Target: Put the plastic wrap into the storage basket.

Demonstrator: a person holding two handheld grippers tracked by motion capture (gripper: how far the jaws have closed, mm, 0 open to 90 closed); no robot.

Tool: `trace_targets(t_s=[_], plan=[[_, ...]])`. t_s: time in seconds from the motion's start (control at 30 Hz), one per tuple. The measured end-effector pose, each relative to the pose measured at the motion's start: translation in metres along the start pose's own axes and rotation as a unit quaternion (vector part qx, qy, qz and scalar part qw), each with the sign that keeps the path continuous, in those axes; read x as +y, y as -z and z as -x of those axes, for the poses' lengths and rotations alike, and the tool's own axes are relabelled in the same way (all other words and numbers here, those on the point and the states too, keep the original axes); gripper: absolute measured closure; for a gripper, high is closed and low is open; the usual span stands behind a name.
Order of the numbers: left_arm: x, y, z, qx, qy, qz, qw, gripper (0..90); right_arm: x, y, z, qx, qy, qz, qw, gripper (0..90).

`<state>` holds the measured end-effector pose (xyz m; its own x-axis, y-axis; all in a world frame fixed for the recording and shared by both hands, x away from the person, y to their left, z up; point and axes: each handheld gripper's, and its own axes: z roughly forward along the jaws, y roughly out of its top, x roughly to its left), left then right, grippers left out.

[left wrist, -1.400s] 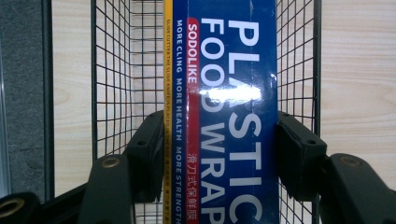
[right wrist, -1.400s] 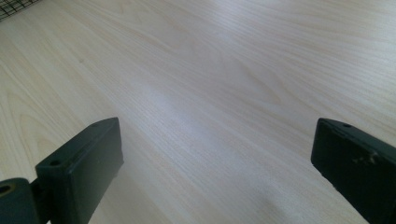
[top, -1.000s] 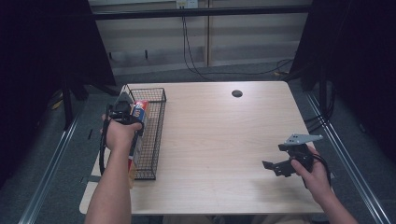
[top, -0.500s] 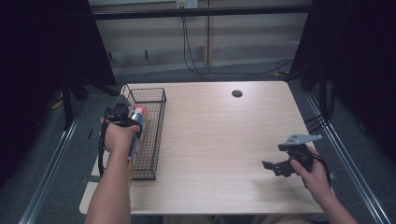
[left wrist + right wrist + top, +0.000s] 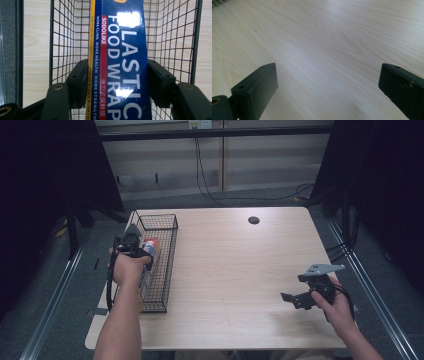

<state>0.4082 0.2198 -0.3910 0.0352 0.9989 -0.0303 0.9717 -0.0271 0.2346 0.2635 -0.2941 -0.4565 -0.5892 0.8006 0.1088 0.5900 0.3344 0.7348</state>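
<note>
A long blue plastic food wrap box with a red and yellow edge lies lengthwise inside the black wire basket at the table's left side. My left gripper is shut on the box, one jaw on each long side, and holds it over the basket's floor. In the high view the left gripper sits above the basket with the box's red end showing. My right gripper rests low over the bare wood near the front right, its jaws wide apart with nothing between them.
The pale wooden table has a small dark round grommet near its far edge. A corner of the wire basket shows at the far left of the right gripper view. Dark curtains and cables stand behind the table.
My left hand has moved slightly away from me along the basket, carrying the box. The right gripper has stayed still.
</note>
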Motion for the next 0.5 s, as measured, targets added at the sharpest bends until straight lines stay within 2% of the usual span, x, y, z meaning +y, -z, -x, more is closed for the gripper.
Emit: trace_targets(t_s=[0.23, 0.3, 0.5], plan=[[-0.001, 0.001, 0.0, -0.001, -0.003, 0.001, 1.0, 40.5, 0.001, -0.001, 0.0, 0.0, 0.002, 0.003, 1.0, 2.0], [-0.001, 0.002, 0.001, 0.0, -0.01, 0.003, 0.9999, 39.8, 0.001, -0.001, 0.0, 0.001, 0.001, 0.002, 1.0, 2.0], [0.0, 0.013, 0.001, -0.007, -0.018, 0.017, 0.9997, 37.6, 0.0, -0.002, -0.002, 0.001, 0.004, 0.001, 1.0, 2.0]])
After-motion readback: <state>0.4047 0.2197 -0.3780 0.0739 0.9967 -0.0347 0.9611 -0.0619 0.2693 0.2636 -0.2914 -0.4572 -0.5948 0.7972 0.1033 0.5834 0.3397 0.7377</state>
